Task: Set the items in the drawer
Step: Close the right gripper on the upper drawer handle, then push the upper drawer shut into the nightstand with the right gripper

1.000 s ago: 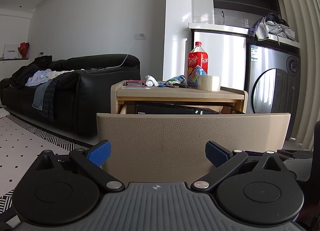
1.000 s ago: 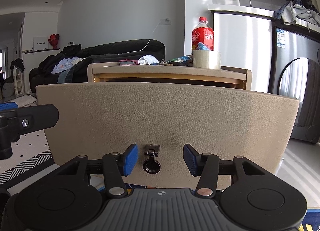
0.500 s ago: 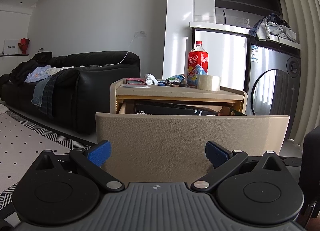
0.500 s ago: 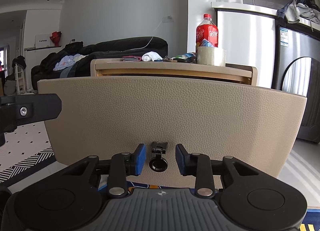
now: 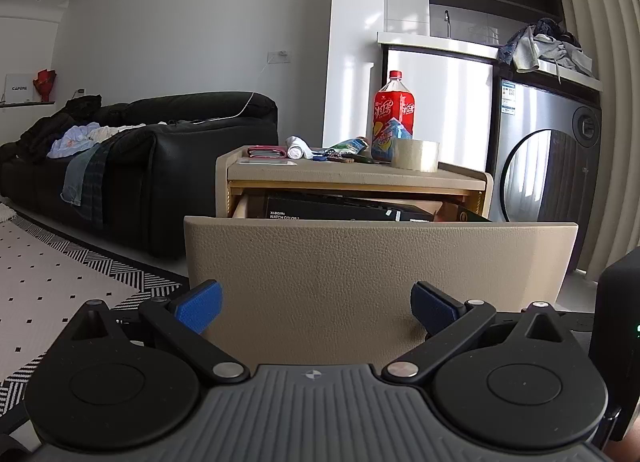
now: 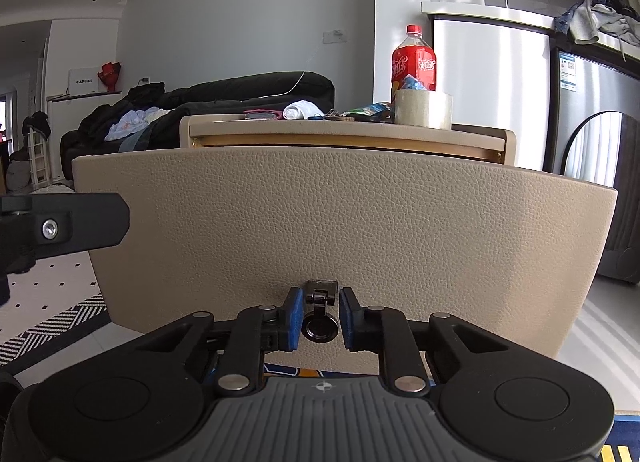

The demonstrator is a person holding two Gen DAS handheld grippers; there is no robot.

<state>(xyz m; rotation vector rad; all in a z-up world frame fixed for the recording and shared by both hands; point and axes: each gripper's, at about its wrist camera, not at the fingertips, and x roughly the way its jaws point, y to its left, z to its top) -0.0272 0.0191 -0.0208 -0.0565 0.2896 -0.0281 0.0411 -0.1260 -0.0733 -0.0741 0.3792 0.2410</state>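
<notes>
— The right claw point(image 6: 319, 320): what is it on?
— Its blue pads sit clamped on the black ring pull point(image 6: 319, 324) low on the drawer point(image 6: 344, 230) front, straight ahead.
— The left claw point(image 5: 316, 302)?
— Spread wide, holding nothing; the pulled-out drawer faces it, tape roll point(image 5: 415, 155) above on the tabletop point(image 5: 352, 176).

The pulled-out drawer point(image 5: 380, 262) leaves only a narrow slot between its front panel's top edge and the nightstand top point(image 5: 352, 176). A black Xiaomi box point(image 5: 344, 208) fills much of that slot. A tape roll point(image 5: 415, 155), soda bottle point(image 5: 394, 114) and small clutter crowd the nightstand top.
</notes>
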